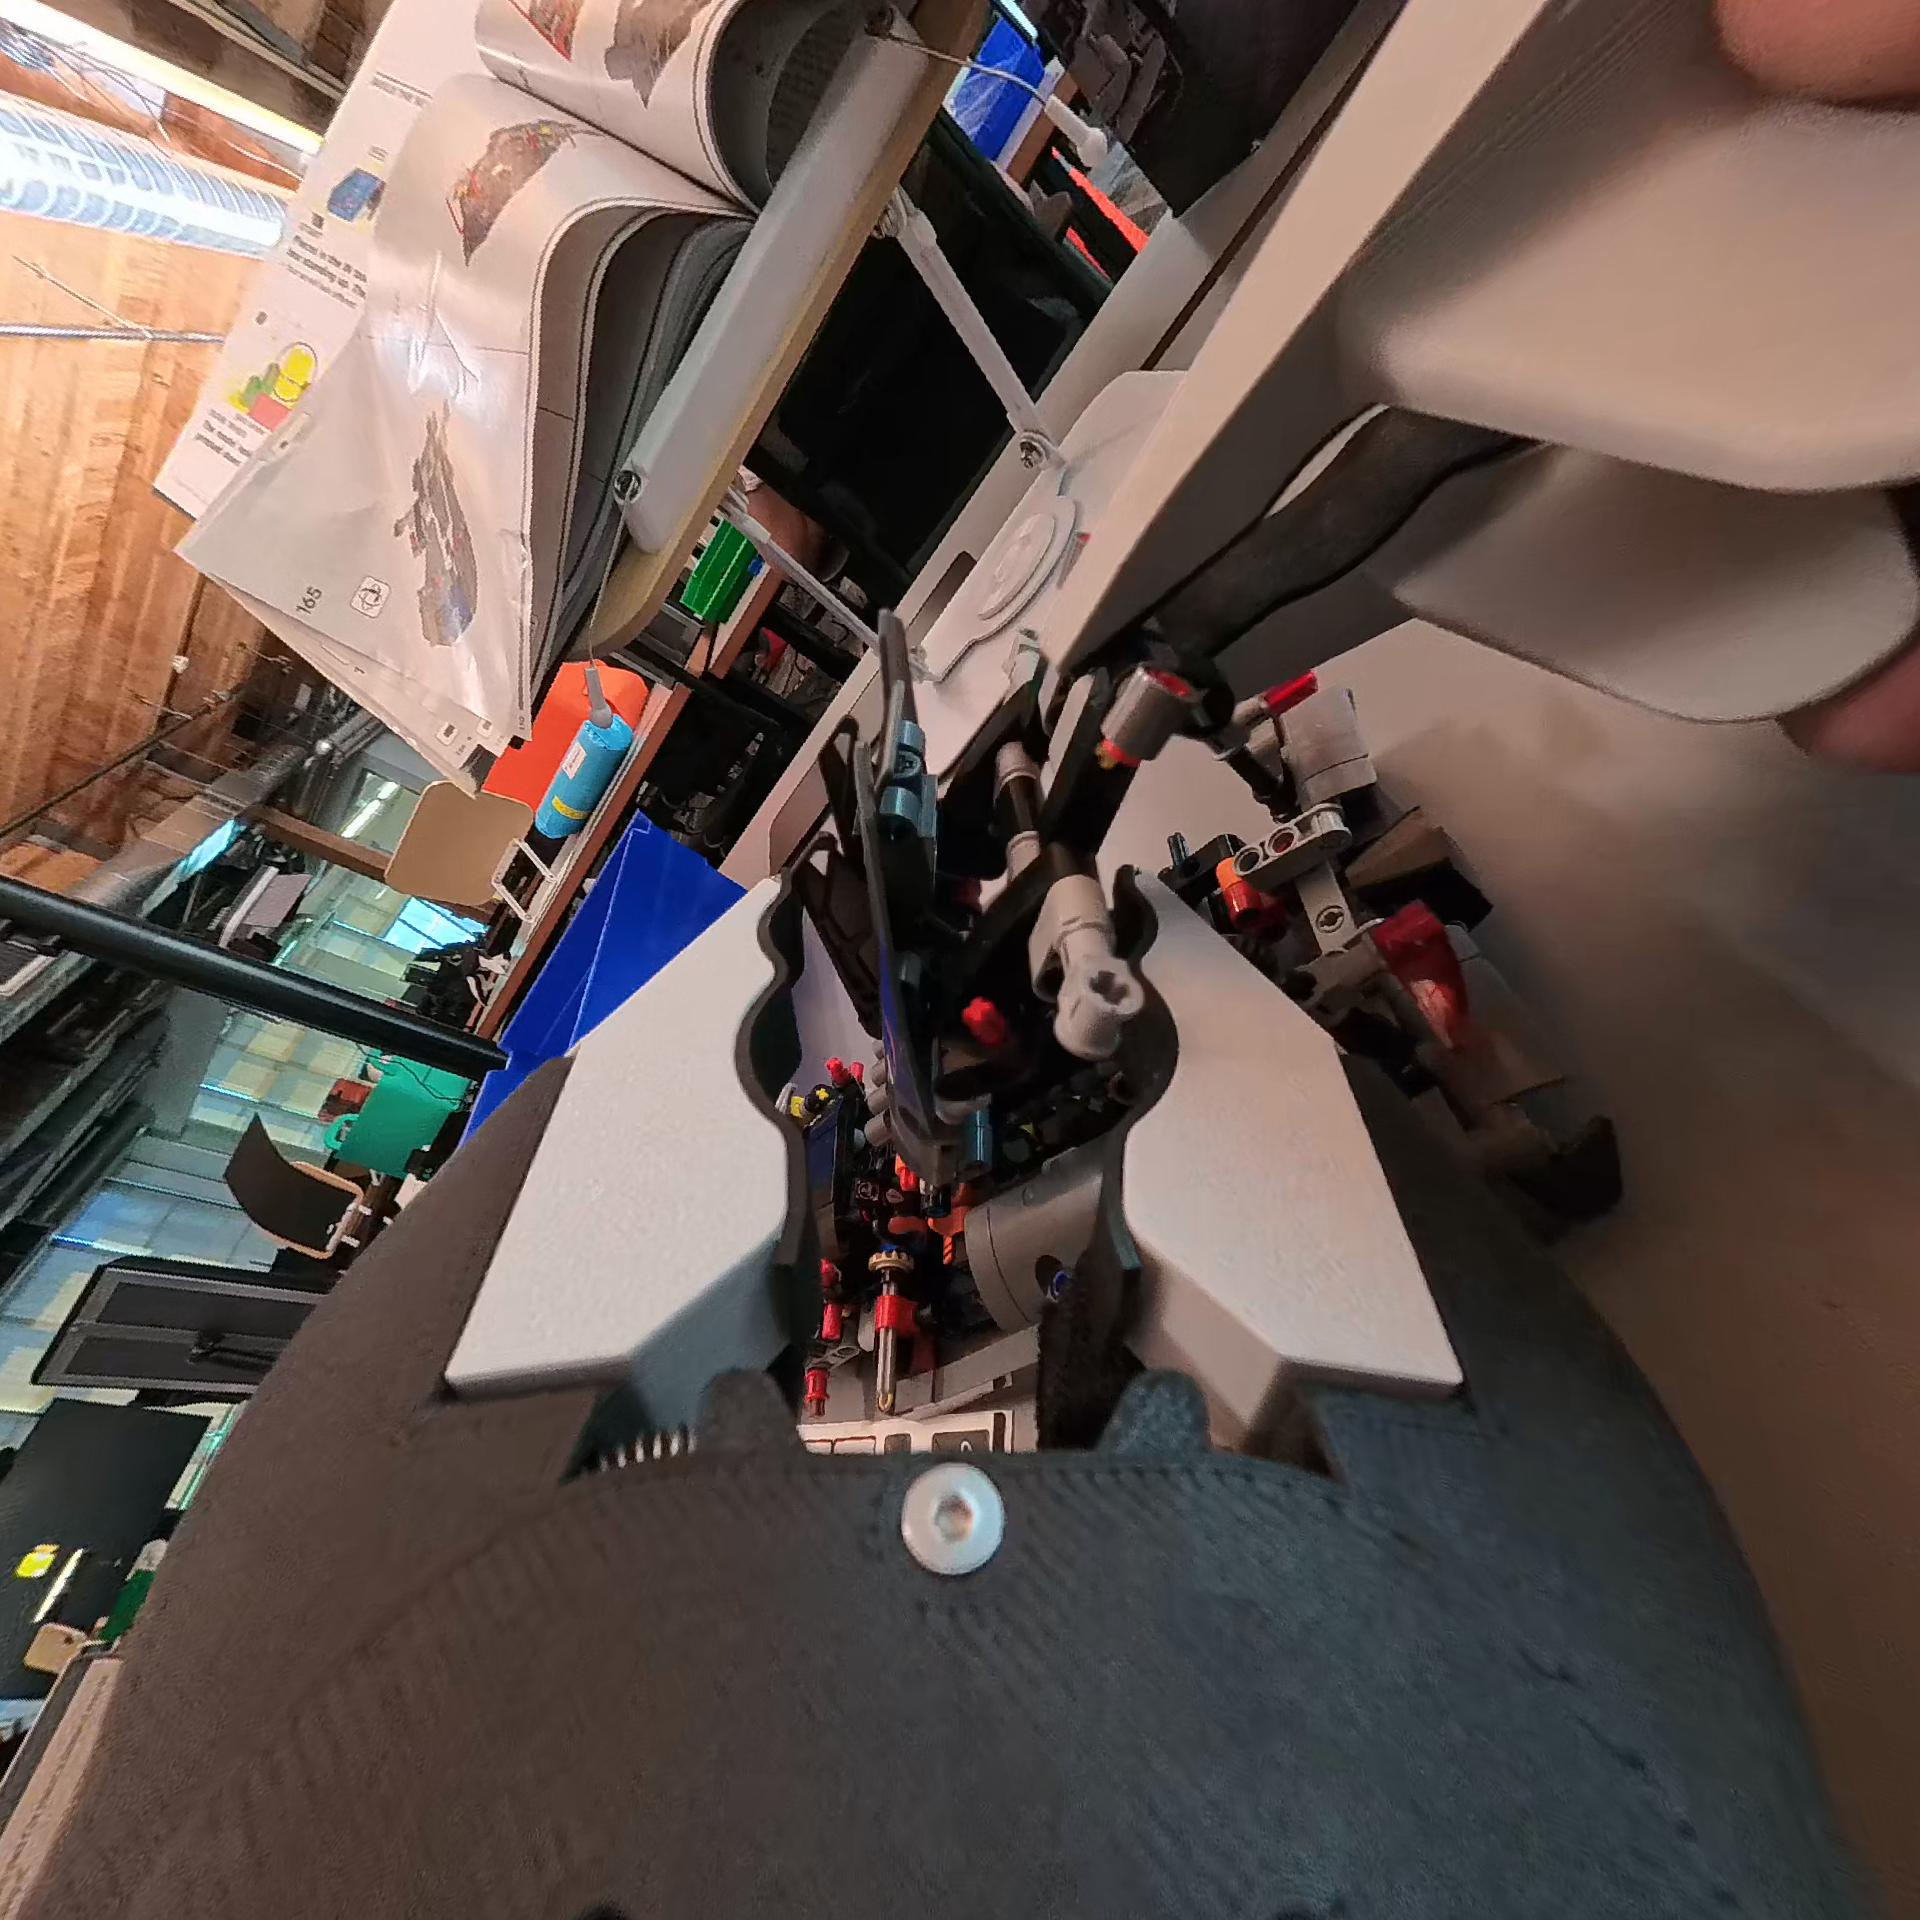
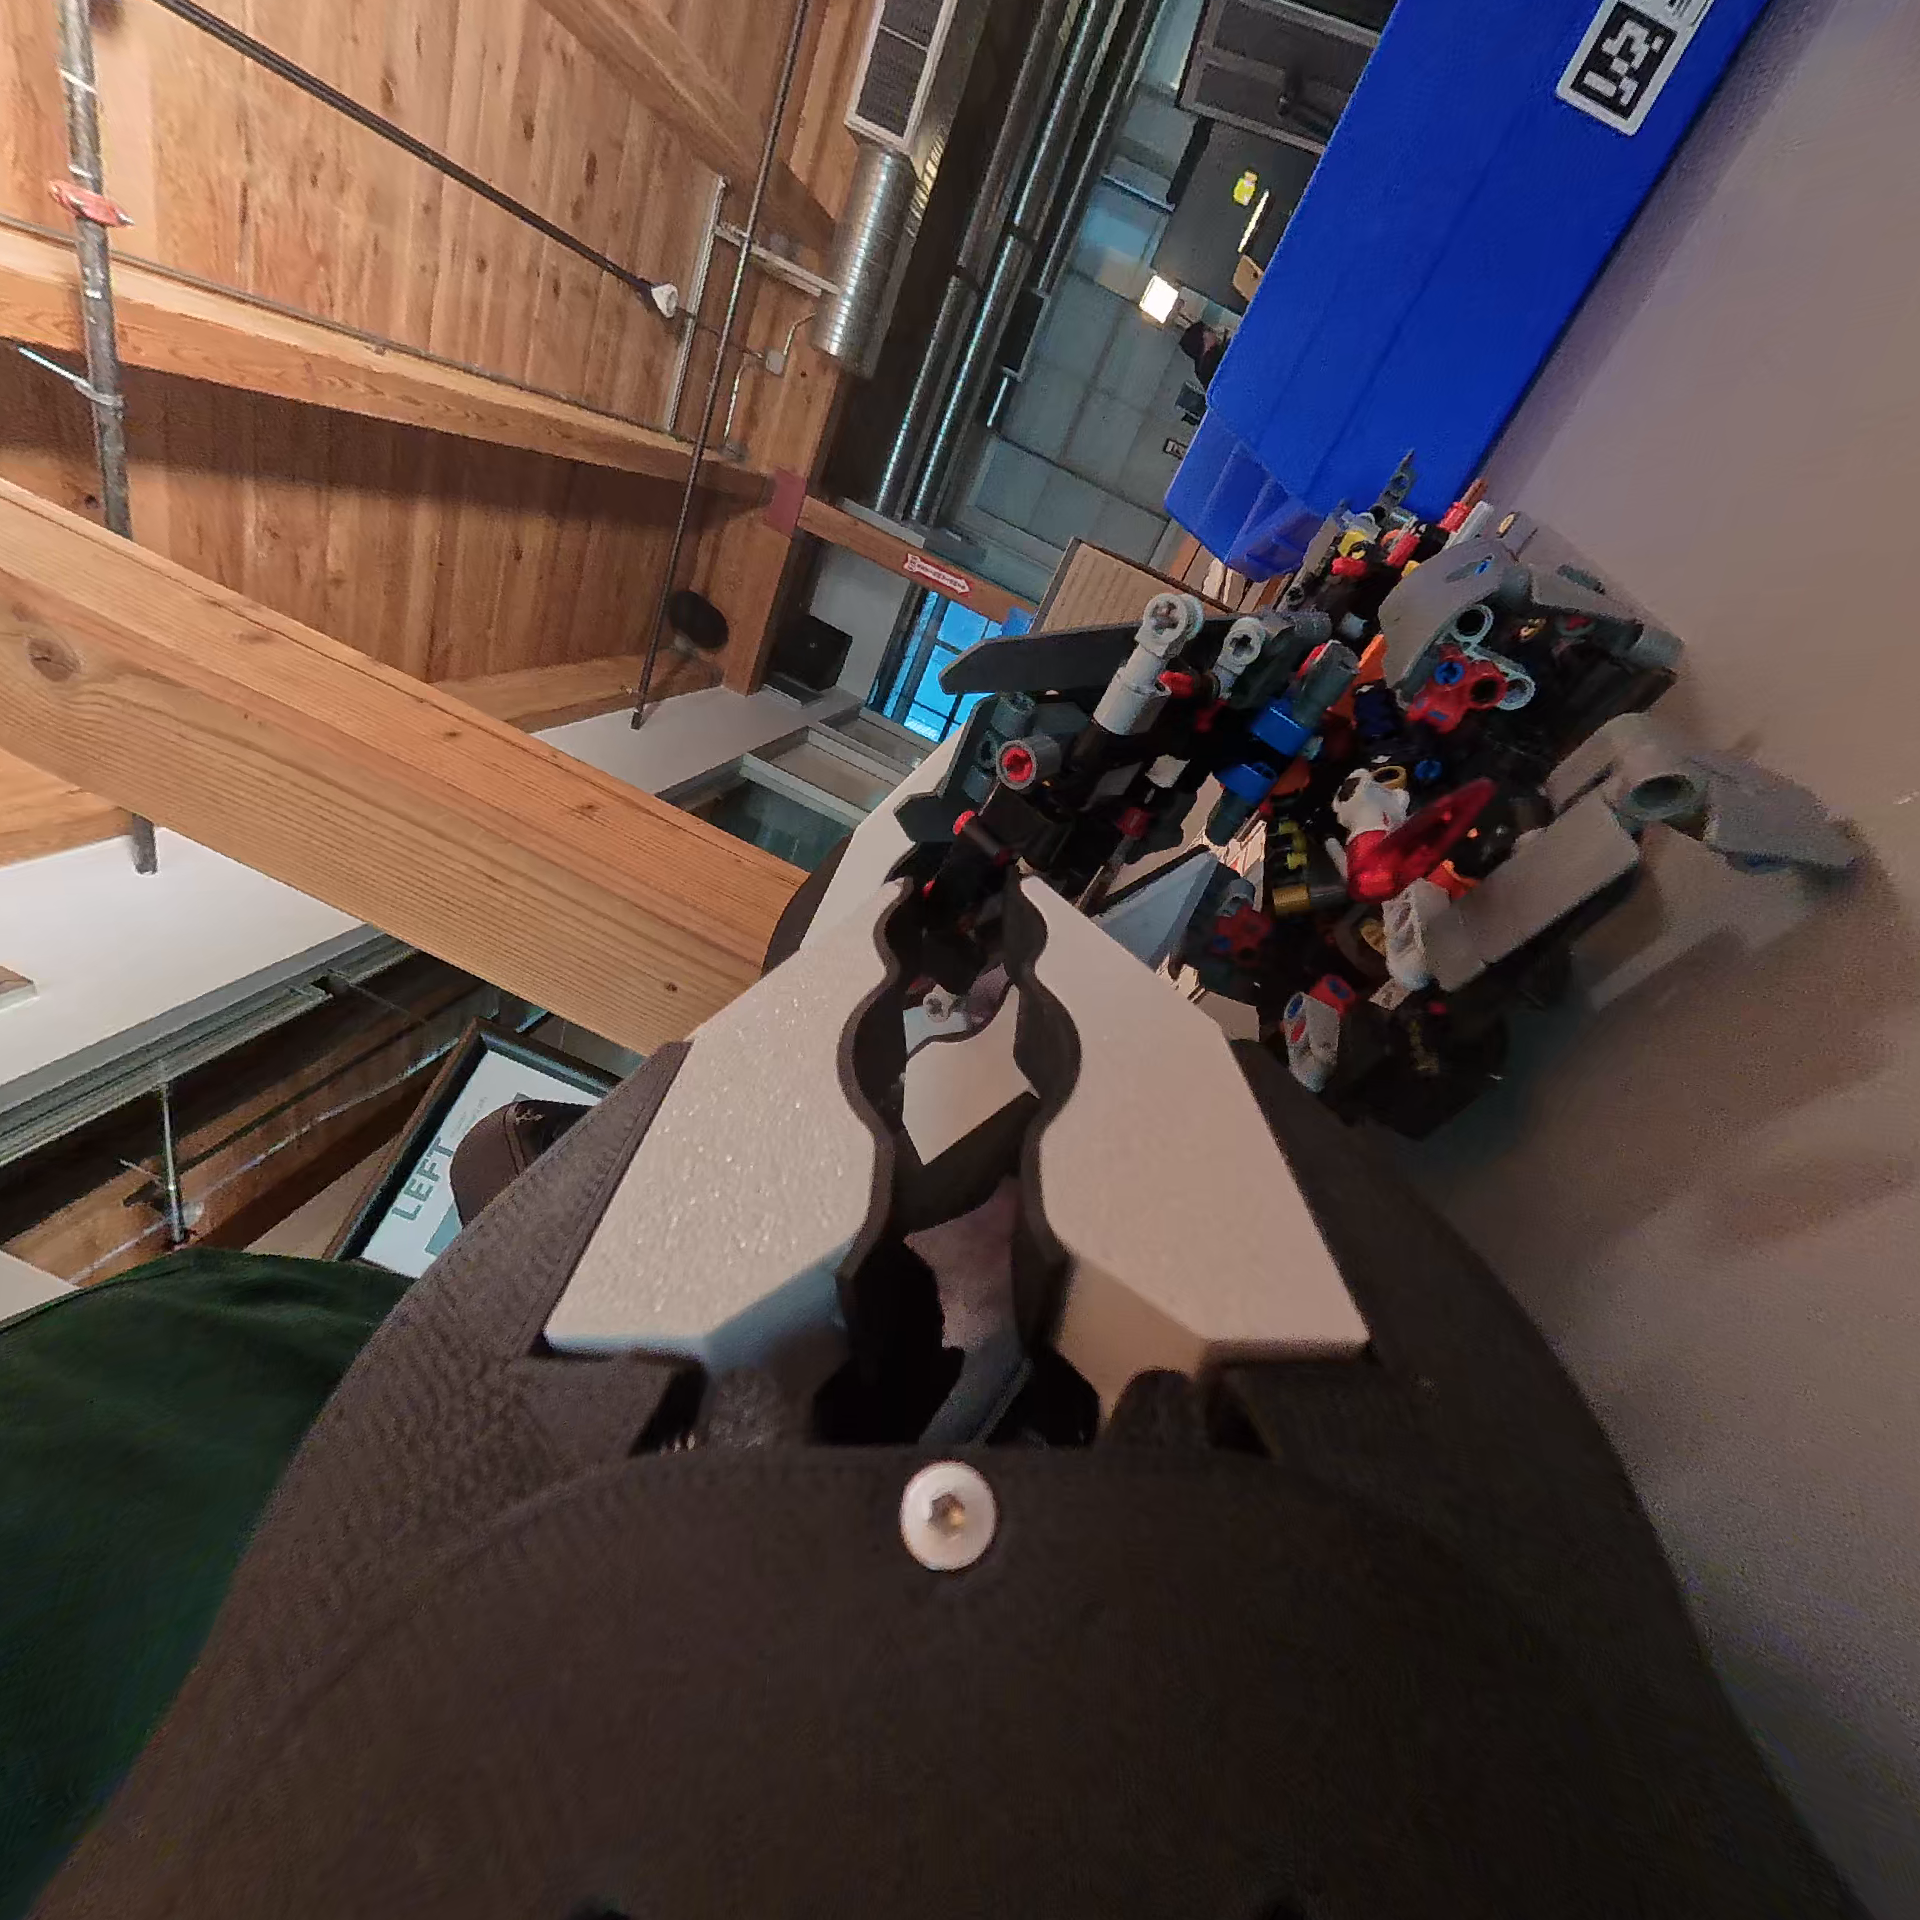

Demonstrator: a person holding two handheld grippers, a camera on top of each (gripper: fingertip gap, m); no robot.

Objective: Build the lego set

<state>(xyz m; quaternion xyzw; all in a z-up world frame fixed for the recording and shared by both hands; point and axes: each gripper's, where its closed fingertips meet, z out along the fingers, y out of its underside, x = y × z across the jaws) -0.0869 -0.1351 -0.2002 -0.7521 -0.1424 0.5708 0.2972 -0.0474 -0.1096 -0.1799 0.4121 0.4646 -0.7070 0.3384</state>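
Observation:
The part-built lego model (image 1: 1049,997), black with grey, red and blue technic pieces, stands on the pale table (image 1: 1683,1091). In the left wrist view my left gripper (image 1: 956,904) straddles it, and its black pads press the model's sides. My right gripper (image 1: 1226,592) comes in from the upper right, blurred, and is closed on a black piece at the model's top. In the right wrist view the right gripper (image 2: 971,894) has its tips pinched on that black piece (image 2: 961,935), and the rest of the model (image 2: 1382,790) spreads out beyond it.
An open instruction booklet (image 1: 416,416) rests on a stand at the upper left. A blue bin (image 2: 1455,260) stands behind the model and also shows in the left wrist view (image 1: 623,966). Shelves with parts (image 1: 935,416) lie beyond. A person's green sleeve (image 2: 156,1507) is at the lower left. My right fingertips sit around 5 cm from my left ones.

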